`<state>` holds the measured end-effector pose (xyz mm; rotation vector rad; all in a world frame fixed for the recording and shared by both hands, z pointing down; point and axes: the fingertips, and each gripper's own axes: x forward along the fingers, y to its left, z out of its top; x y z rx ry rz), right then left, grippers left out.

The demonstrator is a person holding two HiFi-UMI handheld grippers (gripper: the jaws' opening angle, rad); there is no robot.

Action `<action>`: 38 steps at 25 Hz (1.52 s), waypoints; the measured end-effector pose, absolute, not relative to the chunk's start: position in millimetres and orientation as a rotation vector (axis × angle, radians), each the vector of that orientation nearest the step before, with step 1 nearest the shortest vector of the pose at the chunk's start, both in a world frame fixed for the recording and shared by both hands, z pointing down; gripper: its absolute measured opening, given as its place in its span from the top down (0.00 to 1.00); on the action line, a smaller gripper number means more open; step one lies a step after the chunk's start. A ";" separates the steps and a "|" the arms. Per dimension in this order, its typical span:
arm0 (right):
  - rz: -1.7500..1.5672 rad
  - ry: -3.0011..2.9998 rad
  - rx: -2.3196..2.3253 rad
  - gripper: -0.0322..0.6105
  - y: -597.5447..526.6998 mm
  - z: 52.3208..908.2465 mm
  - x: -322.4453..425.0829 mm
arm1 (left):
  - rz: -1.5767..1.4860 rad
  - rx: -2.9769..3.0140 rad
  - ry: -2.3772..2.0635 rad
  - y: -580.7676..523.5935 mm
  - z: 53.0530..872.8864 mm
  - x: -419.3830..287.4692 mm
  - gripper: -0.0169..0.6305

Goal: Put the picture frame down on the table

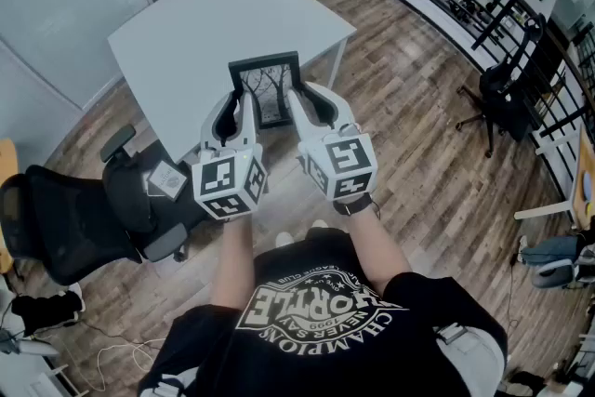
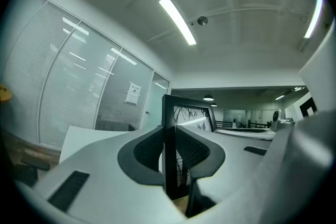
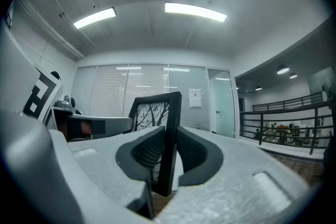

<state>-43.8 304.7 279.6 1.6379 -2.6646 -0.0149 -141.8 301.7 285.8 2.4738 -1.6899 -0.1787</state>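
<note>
Picture frame (image 1: 268, 88): held above the near edge of the table (image 1: 195, 23), pinched at its left rail by the left gripper (image 1: 244, 99) and at its right rail by the right gripper (image 1: 297, 98). Seemingly not yet resting on the top, though hard to judge. Likely to tip off that near edge if released unevenly or set too close to it.
</note>
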 end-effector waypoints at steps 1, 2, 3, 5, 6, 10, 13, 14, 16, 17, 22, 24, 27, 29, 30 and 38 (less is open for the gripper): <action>-0.005 -2.662 1.644 0.84 308.1 281.6 -43.1 | -0.172 2.478 -1.687 305.0 287.5 -141.0 0.86; 0.004 -2.658 1.650 0.84 311.4 283.7 -42.9 | -0.164 2.481 -1.683 308.1 289.3 -140.7 0.86; 0.012 -2.655 1.654 0.84 314.3 285.7 -43.7 | -0.157 2.485 -1.679 310.9 290.9 -141.3 0.86; 0.015 -2.648 1.660 0.84 318.3 288.1 -49.1 | -0.148 2.490 -1.672 314.6 292.7 -146.6 0.86; 0.008 -2.645 1.661 0.84 319.2 288.2 -52.8 | -0.149 2.492 -1.671 315.6 292.9 -150.3 0.86; 0.013 -2.628 1.678 0.84 313.6 288.6 -59.6 | -0.158 2.487 -1.674 310.3 294.0 -157.2 0.86; 0.050 -2.602 1.688 0.84 302.6 296.6 -50.5 | -0.130 2.474 -1.672 297.5 300.1 -147.2 0.86; 0.060 -2.597 1.685 0.84 297.0 299.4 -45.9 | -0.119 2.469 -1.671 292.3 302.6 -142.4 0.86; 0.084 -2.599 1.682 0.84 282.9 304.5 -35.5 | -0.104 2.463 -1.673 280.9 306.9 -132.3 0.86; 0.098 -2.605 1.681 0.84 274.2 306.7 -30.9 | -0.099 2.463 -1.679 273.9 308.2 -127.8 0.86; 0.168 -2.657 1.646 0.84 209.8 314.5 -20.6 | -0.078 2.437 -1.742 214.0 310.9 -118.1 0.86; 0.188 -2.663 1.635 0.84 177.6 314.8 -11.4 | -0.073 2.430 -1.765 183.4 309.1 -108.9 0.86; 0.191 -2.647 1.643 0.84 126.1 310.8 0.4 | -0.087 2.417 -1.826 135.7 301.3 -95.0 0.86; 0.154 -2.635 1.661 0.84 95.1 303.9 4.4 | -0.110 2.390 -1.893 104.0 294.4 -89.0 0.86; 0.141 -2.638 1.663 0.84 81.0 300.9 7.5 | -0.125 2.378 -1.913 89.0 291.5 -85.7 0.86; 0.206 -2.679 1.584 0.84 -27.6 305.5 55.1 | -0.121 2.334 -1.938 -12.6 294.5 -38.6 0.86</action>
